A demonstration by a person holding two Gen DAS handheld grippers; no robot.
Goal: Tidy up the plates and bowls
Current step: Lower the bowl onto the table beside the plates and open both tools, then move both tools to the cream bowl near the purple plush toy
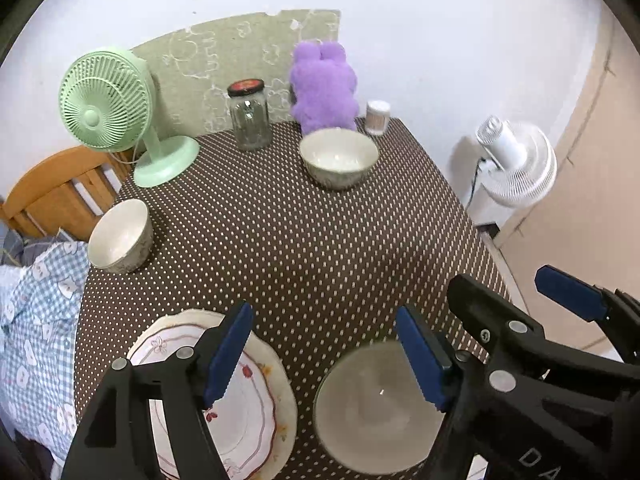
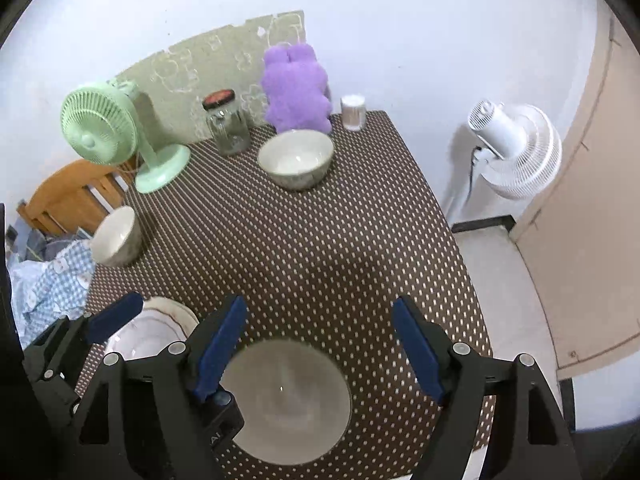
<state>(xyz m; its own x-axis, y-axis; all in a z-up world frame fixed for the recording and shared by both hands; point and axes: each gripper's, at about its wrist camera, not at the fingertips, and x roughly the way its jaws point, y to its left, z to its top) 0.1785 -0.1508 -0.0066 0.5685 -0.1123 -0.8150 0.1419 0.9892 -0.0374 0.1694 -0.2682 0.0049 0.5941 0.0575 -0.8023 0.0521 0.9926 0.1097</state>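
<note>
Bowl [image 2: 286, 396] upright, mouth up, round

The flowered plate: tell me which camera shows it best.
Left wrist view. There the flowered plate shows most of its face and red-lined rim, crossed only by one finger of the left tongs. In the right wrist view the plate sits low left, mostly hidden behind both tongs.

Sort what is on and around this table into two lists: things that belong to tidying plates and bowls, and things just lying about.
Belongs to the job:
- flowered plate
- plain plate
- far bowl
- left bowl

Just lying about:
- green fan
- glass jar
- purple plush toy
- small white container
- white fan
</note>
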